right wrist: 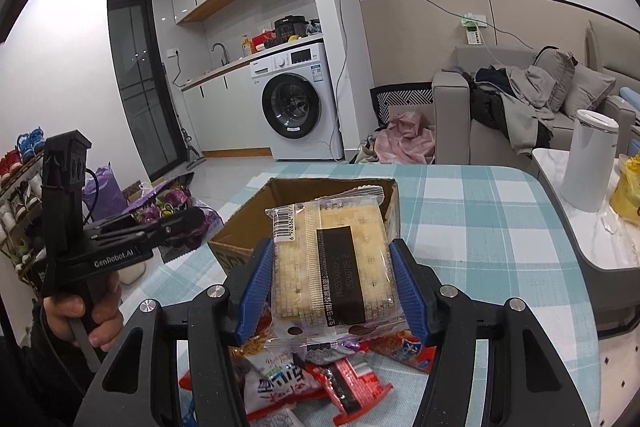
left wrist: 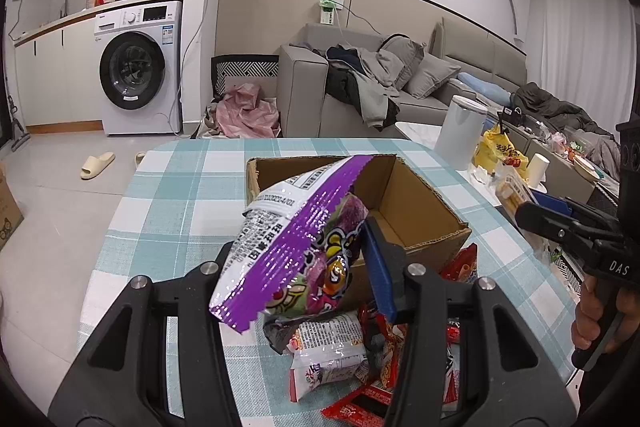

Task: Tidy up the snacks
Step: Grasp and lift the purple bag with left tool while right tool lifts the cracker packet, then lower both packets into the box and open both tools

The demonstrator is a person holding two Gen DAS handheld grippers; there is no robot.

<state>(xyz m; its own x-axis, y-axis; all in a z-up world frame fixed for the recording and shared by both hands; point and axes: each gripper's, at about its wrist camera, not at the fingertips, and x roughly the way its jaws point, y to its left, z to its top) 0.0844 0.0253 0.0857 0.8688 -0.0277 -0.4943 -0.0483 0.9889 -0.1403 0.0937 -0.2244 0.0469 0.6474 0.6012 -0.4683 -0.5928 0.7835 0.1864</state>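
Left gripper [left wrist: 316, 267]: jaws drawn close, pinching a purple snack bag [left wrist: 296, 239] by its lower part; the bag stands tilted up between the fingers, its serrated purple edge facing the camera.

Right gripper [right wrist: 332, 283]: blue-padded fingers [right wrist: 256, 287] set partly apart, clamped on both sides of a clear cracker packet [right wrist: 332, 255], held flat with the barcode end pointing away.

Directly ahead of both grippers: an open cardboard box [left wrist: 416, 211], showing nothing inside where it can be seen, on a table with a teal-and-white checked cloth [left wrist: 180, 195].

Below and just behind the fingertips: a loose pile of snack packets [right wrist: 320, 379], mostly red and white wrappers, lying on the cloth.

Beyond the table: a washing machine [left wrist: 136, 67], a grey sofa [left wrist: 400, 83] heaped with clothes, and a white canister [right wrist: 588, 159] on a side table.
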